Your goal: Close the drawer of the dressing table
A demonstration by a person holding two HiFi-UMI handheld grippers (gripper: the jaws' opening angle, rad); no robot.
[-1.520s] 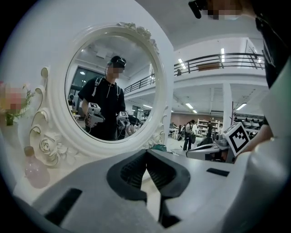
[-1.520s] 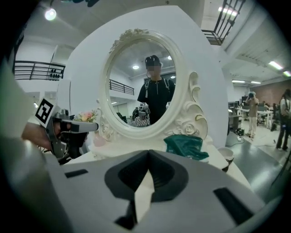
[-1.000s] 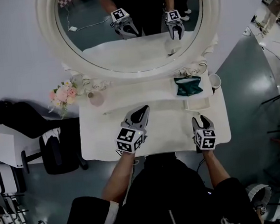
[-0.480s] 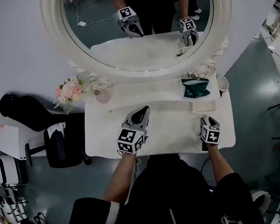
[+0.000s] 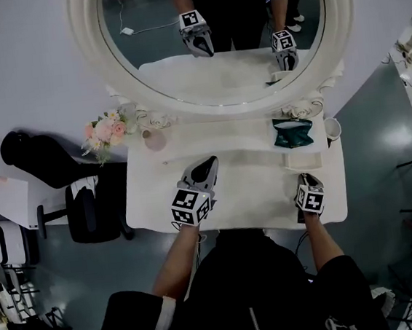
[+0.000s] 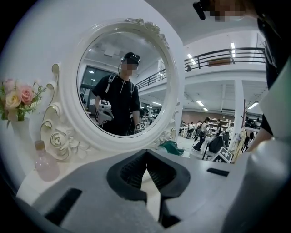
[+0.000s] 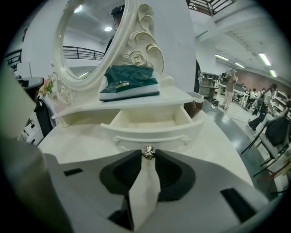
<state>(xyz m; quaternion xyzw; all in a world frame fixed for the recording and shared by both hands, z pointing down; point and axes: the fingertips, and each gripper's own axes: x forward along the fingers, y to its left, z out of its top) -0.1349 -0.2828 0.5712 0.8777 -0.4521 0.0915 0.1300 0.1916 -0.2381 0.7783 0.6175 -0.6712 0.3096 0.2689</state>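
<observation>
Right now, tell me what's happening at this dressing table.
A person stands at the table with a gripper in each hand. The right gripper has its jaws closed on the knob of the small drawer. The drawer stands pulled out under the shelf and is not yet pushed in. The left gripper is shut on nothing, over the middle of the table.

White drawer (image 7: 150, 124) with shiny silver knob (image 7: 148, 153) at the tips of the right claw (image 7: 148, 157). Dark green pack (image 7: 129, 82) above. Black-and-white squares on the cube (image 5: 190, 205) of the left claw (image 5: 208, 166).
</observation>
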